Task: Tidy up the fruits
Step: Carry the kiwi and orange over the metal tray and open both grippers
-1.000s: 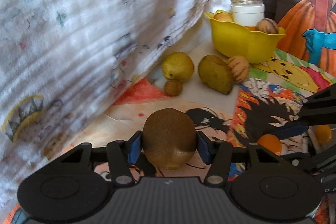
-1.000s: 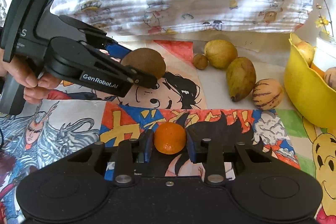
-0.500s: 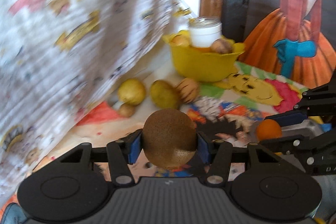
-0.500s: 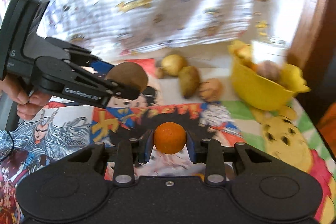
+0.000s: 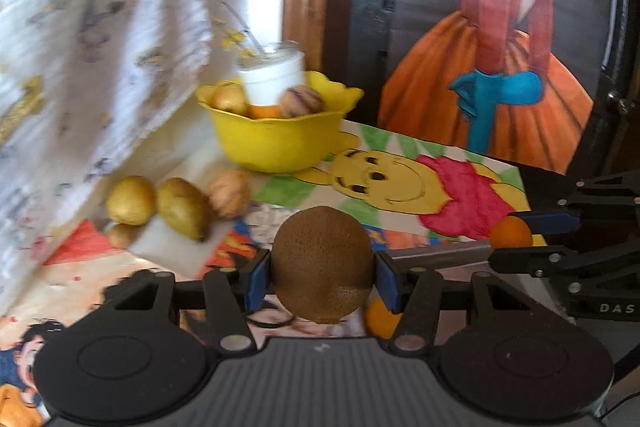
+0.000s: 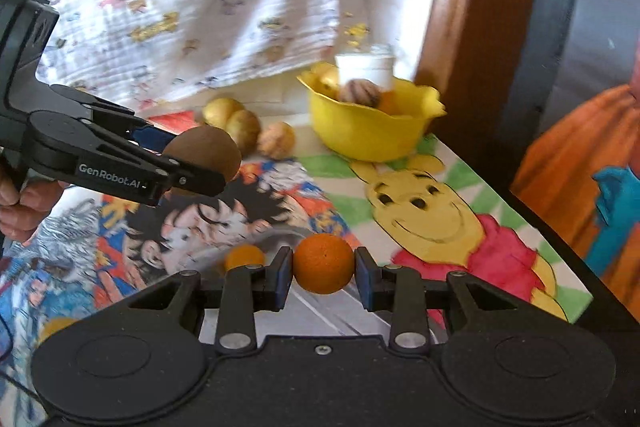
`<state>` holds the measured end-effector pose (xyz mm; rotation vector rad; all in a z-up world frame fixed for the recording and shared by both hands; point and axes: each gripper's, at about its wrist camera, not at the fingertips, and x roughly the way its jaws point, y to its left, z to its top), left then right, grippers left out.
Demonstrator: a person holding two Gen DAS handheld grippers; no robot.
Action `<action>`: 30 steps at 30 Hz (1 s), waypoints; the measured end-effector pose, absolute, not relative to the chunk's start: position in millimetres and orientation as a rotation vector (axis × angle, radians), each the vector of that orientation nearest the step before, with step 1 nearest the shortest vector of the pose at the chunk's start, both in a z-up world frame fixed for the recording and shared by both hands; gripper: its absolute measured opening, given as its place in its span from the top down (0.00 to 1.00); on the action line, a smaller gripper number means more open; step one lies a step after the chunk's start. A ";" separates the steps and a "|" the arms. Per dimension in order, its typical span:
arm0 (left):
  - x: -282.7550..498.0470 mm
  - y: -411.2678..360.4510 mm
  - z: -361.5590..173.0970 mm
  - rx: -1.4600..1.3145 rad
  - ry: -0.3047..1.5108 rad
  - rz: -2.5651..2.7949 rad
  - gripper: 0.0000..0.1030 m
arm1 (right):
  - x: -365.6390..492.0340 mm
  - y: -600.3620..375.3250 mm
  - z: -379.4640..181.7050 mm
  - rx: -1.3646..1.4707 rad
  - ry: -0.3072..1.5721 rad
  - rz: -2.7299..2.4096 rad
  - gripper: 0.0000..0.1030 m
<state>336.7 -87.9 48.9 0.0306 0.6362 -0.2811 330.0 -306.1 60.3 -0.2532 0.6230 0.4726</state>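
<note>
Gripping kiwi in our left hand-held gripper, small orange in right hand-held gripper; yellow bowl ahead on desk.

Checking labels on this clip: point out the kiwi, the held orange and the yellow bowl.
kiwi [image 5: 322, 265], left wrist view, middle of its brown skin
orange [image 6: 323, 263], right wrist view, centre of the fruit
yellow bowl [image 5: 276, 143], left wrist view, front outer wall
</note>
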 end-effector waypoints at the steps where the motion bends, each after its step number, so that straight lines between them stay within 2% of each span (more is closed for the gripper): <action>1: 338.3 -94.5 47.5 0.033 0.640 -0.290 0.43 | 329.0 -310.4 56.9 -0.254 0.624 0.462 0.66; 11: 364.0 -145.5 24.4 0.052 0.694 -0.388 0.43 | 327.3 -336.8 25.1 -0.281 0.636 0.406 0.66; 30: 380.5 -161.5 4.7 0.085 0.779 -0.433 0.43 | 334.9 -336.9 1.1 -0.299 0.626 0.405 0.66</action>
